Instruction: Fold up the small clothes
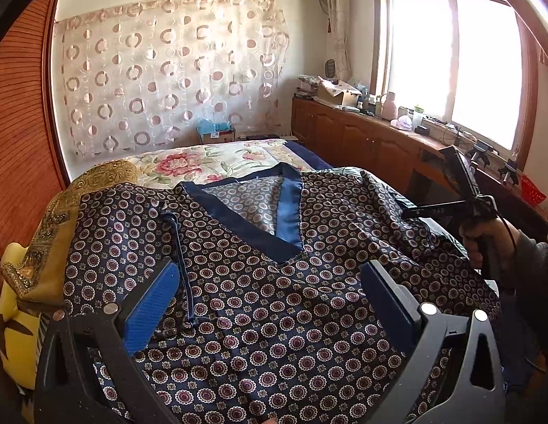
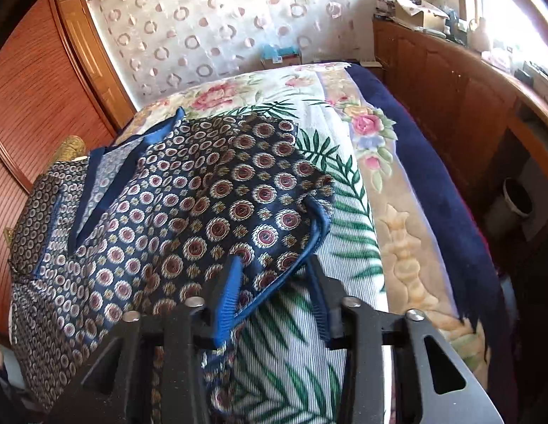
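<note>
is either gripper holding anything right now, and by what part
Nothing is held. The left gripper hovers open over the patterned shirt; the right gripper straddles its sleeve hem, not clamped.

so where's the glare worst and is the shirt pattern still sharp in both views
Left wrist view: the window is blown out to white, yet the patterned shirt stays sharp. Right wrist view: glare only at the top right corner; the shirt is crisp, and the wooden cabinets bow from fisheye distortion.

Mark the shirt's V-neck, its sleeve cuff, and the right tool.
V-neck [image 1: 288, 252], left wrist view, bottom tip of the collar.
Sleeve cuff [image 2: 318, 228], right wrist view, blue piped hem.
Right tool [image 2: 274, 282], right wrist view, between fingertips.
</note>
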A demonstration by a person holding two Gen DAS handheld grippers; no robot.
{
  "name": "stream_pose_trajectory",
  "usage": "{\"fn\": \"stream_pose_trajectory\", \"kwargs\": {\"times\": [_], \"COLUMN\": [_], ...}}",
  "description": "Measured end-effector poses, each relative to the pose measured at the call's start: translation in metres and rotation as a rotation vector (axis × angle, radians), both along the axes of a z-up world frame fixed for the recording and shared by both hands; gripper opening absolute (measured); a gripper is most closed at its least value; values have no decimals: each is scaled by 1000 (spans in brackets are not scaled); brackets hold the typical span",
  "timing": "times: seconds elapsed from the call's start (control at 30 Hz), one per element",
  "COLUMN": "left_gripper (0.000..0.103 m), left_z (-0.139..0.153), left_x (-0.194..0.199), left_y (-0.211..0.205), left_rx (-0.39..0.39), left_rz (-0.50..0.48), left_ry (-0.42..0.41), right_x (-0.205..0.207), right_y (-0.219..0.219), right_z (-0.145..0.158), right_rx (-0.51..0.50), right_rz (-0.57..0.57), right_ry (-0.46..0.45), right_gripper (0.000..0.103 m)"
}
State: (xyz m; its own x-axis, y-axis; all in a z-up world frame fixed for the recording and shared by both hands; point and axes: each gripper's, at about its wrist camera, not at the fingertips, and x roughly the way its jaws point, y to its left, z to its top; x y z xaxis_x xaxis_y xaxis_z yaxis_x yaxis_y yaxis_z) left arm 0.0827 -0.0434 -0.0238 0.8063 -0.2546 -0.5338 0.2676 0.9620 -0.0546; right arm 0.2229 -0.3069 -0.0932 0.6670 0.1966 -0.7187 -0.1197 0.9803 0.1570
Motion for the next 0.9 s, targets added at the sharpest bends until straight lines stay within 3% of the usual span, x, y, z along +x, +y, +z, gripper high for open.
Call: {"fn": "stream_pose_trajectory", "kwargs": {"times": [0.03,0.1,0.4,0.47,0.53,0.6,0.73,0.9], "left_gripper": [103,103,103,103,103,103,103,103], "left_z": [0,-1,-5,-5,-4,-3,-3,-7], "left_x": [0,-1,0,-1,-3,-4,-3,0], "left_y": [0,0,5,7,9,12,16,23], "left_rx": [2,6,-9,-13,-19,-25,-34,-44], "left_rz": [2,8,17,15,15,20,28,42], "left_ry": [-1,-1,5,3,1,-3,-7,5], "right_x": [4,10,-2,-8,-11,-17,-14,-2], "right_y": [2,6,56,69,74,72,66,55], "right_z": [1,2,47,56,61,64,52,23], "right_rx": [-4,1,-7,-41,-83,-91,-147,-190], "right_rz": [2,34,197,219,217,208,176,110], "right_ry": [7,6,-143,-179,-221,-236,-208,-78], "right_gripper": [11,3,2,9,30,37,40,40]}}
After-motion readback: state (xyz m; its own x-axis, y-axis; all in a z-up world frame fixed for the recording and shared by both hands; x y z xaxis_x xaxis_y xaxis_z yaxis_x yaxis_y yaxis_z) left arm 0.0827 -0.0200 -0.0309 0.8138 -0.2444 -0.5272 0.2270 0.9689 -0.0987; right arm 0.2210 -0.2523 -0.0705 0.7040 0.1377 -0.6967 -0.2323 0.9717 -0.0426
